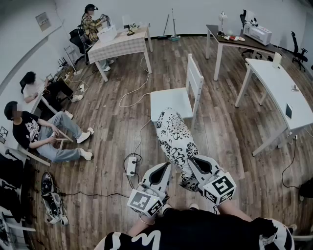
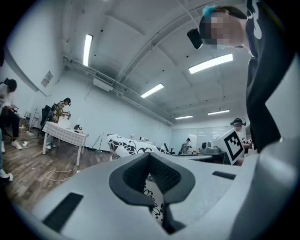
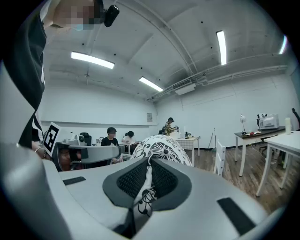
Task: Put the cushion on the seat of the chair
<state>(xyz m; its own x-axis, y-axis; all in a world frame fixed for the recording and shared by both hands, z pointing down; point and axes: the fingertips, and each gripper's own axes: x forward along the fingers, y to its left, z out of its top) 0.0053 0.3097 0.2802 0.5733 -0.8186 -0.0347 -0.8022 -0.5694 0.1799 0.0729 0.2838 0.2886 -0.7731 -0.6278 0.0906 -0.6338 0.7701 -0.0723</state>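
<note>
Fabric cushion [image 1: 175,136] gripped by left claw [image 1: 166,169], right claw [image 1: 194,163].

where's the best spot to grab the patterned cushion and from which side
The cushion's thin near edge, one gripper each side, coming level from the person's side. The middle looks too puffy for the fingers, while the edge fabric pinches flat. The left gripper and right gripper are shut there now.

Floor [image 1: 117,122]: dark wood planks
Walls [image 1: 156,12]: plain white
Counters: checked-cloth counter [image 1: 120,45] upper left, white counter [image 1: 279,85] right
Light: ceiling strips [image 2: 211,63], possibly fluorescent
</note>
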